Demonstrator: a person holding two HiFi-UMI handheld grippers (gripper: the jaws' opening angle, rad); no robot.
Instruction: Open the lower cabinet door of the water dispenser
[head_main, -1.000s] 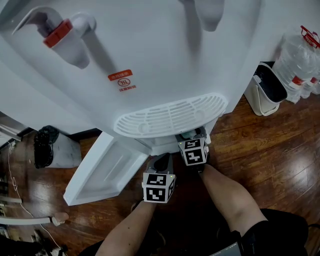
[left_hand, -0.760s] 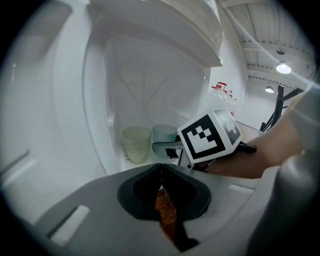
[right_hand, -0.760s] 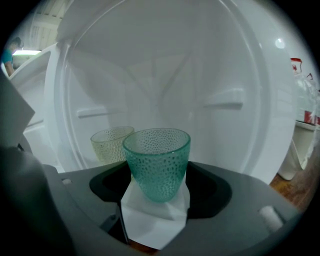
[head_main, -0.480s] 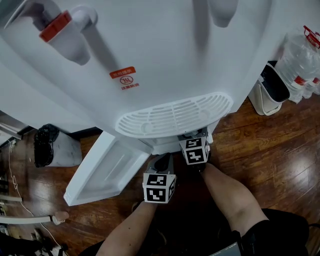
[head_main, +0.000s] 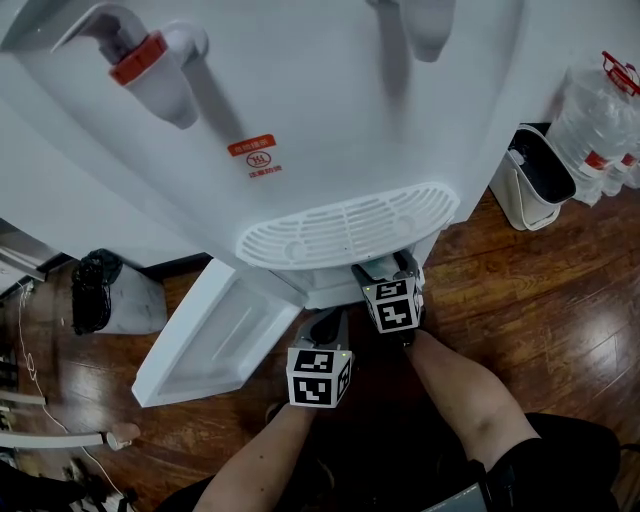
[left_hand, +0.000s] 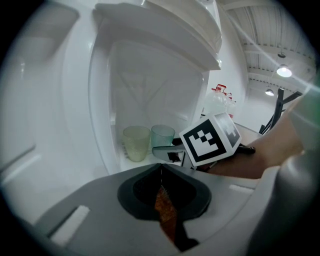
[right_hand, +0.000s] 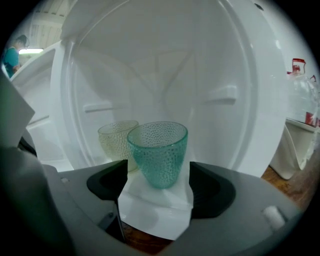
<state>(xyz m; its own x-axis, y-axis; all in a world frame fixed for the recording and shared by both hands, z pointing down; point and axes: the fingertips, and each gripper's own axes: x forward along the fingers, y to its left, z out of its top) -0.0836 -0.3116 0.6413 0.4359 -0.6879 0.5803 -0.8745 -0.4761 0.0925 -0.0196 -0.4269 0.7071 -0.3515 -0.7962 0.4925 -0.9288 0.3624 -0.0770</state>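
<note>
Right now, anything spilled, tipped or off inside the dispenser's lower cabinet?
Nothing stands out. The teal cup and the yellowish cup stand upright, close together, inside the cabinet; no spill shows. The cabinet door hangs open, with no visible damage.

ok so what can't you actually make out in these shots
Pale yellow dimpled cup: right gripper view, its right side hidden behind the teal dimpled glass cup.
Both cups: head view, hidden under the white slotted drip tray.
Orange label: head view, print too small to read.
</note>
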